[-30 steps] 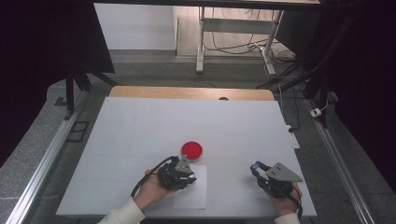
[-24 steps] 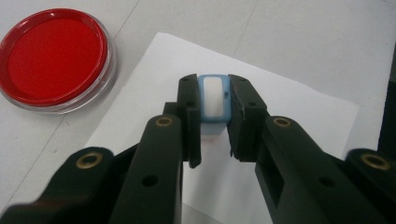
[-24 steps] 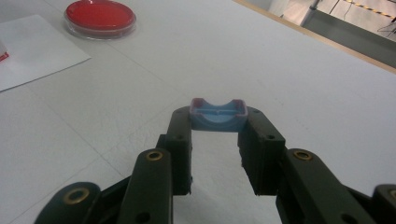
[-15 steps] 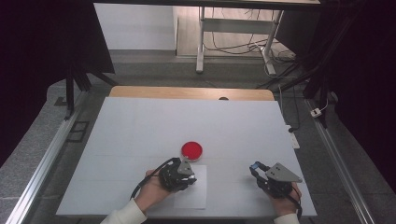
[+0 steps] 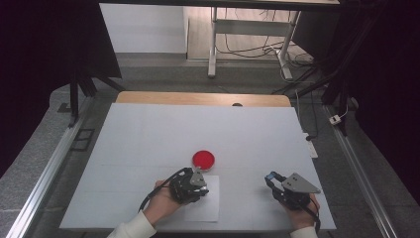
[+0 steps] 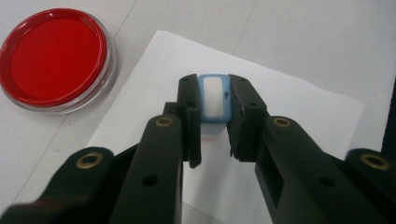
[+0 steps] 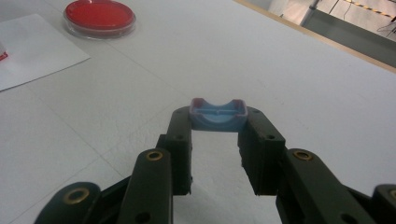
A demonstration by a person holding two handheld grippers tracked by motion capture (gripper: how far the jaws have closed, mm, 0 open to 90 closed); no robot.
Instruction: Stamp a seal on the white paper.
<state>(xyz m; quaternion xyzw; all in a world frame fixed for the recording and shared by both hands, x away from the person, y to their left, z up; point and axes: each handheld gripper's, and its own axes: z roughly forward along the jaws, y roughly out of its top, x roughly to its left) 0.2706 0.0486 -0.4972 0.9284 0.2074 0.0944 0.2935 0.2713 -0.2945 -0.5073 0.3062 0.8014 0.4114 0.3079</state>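
Note:
My left gripper is shut on a small blue-rimmed stamp with a white face, held just above a white sheet of paper. In the high view this gripper sits over the sheet's far edge, right below a round red ink pad in a clear dish. The ink pad lies beside the paper's corner. My right gripper is shut on a blue cap with a reddish rim, low over the bare table. It rests at the front right.
The white table ends in a wooden strip at the far side. From the right gripper view, the ink pad and paper lie to the far left. Metal rails flank the table.

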